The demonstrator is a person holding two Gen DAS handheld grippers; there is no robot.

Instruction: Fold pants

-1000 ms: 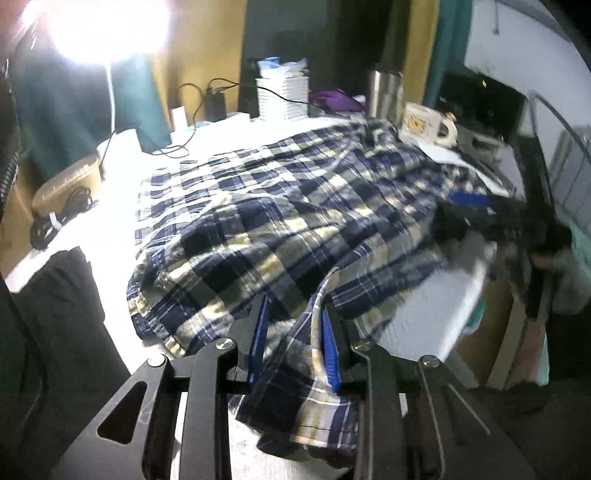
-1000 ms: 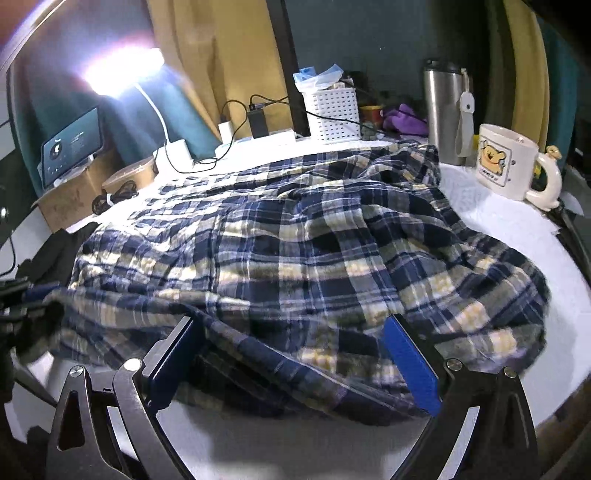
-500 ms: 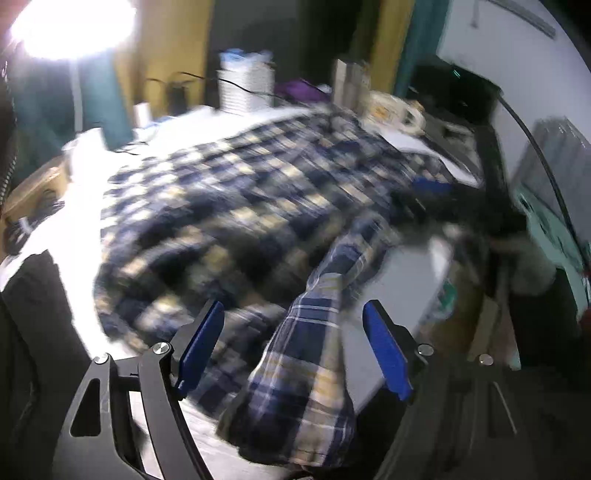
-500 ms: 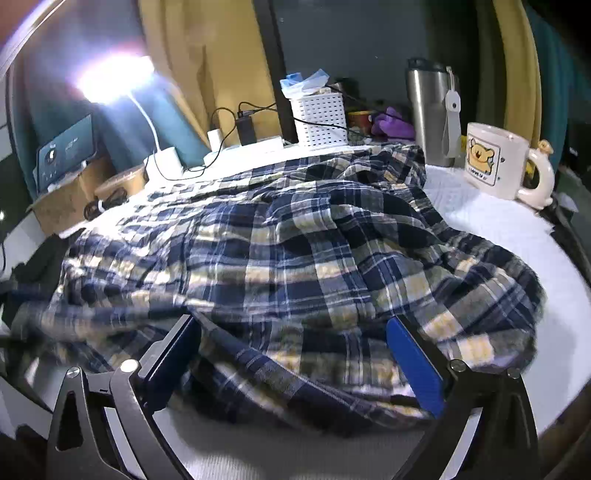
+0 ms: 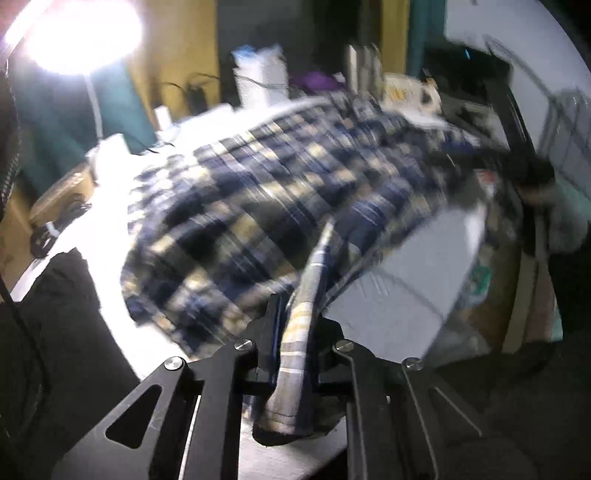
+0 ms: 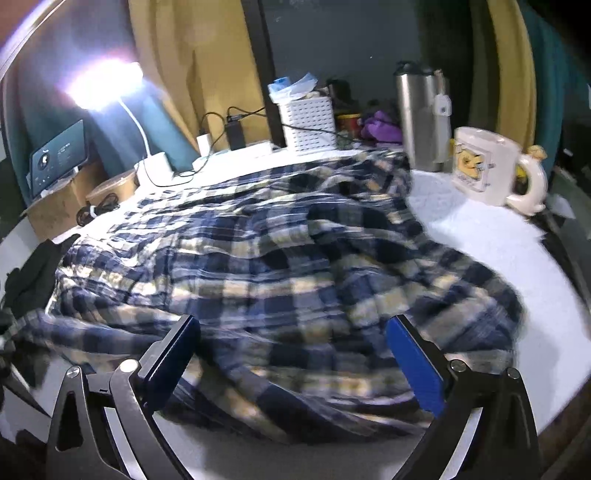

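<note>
Left wrist view, left to right:
- Lamp [image 5: 79, 35]: lit, glaring, far left on a thin white stalk.
- Dark garment [image 5: 55, 295]: heaped at the left edge of the bench [image 5: 399, 306], which has a white top.
- Pants [image 5: 266, 206]: navy, cream and yellow plaid, rumpled, spread across most of the bench; blurred. One edge gathers into a narrow strip that runs down into the left tongs [image 5: 295, 332].
- Left tongs: jaws closing, nearly together, with that strip of plaid pinched between the pads; a short end of cloth hangs below them.
- White basket [image 5: 262, 79], metal tumbler [image 5: 364, 61] and mug [image 5: 406, 92]: along the far edge, all blurred.

Right wrist view, left to right:
- Screen [image 6: 59, 158]: propped on a cardboard box at far left, below the lamp [image 6: 103, 83].
- Chargers and cables [image 6: 218, 138]: on the far side of the bench [image 6: 517, 266].
- Pants [image 6: 280, 258]: mounded over the middle of the bench, the near hem lying in folds between the fingers of the right tongs [image 6: 291, 354].
- Right tongs: jaws spread wide, dark pad at left, blue pad at right; plaid cloth lies between them but neither pad presses on it.
- White basket [image 6: 308, 123]: behind the pants, holding blue packets.
- Purple cloth [image 6: 380, 127]: just right of the basket.
- Metal tumbler [image 6: 423, 116]: upright, at the far right corner of the pants.
- Mug [image 6: 487, 164]: white with a cartoon print, upright on the bare bench, just right of the tumbler.
</note>
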